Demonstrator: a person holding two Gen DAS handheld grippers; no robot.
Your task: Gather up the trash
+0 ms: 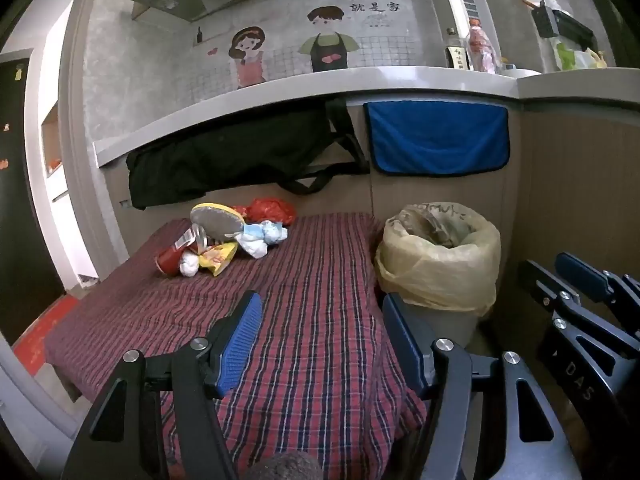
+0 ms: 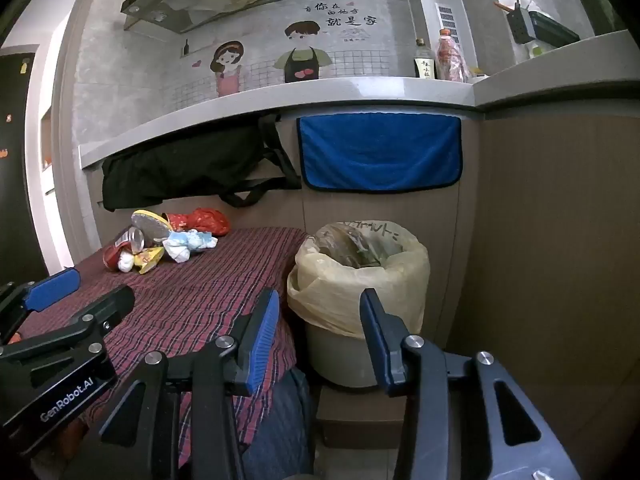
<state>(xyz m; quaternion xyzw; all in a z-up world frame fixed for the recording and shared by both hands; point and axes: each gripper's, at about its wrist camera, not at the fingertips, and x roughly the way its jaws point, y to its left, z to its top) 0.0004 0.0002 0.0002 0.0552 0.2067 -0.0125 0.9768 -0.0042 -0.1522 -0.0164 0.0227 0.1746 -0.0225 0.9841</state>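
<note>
We see a surface point(image 1: 304, 320) draped in red plaid cloth, with the trash pile point(image 1: 224, 240) heaped at its far left corner below a grey counter ledge point(image 1: 280, 96). A bag-lined bin point(image 2: 360, 280) stands just beside the surface's right edge. Our left hand-held gripper point(image 1: 320, 320) hangs spread and empty; the right hand-held gripper point(image 2: 320, 320) hangs likewise apart, holding nothing.

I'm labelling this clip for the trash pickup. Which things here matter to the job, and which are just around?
Job:
trash pile
lined bin
left gripper, open, empty
right gripper, open, empty

Just around:
plaid cloth
blue towel
black bag
bottles
</note>
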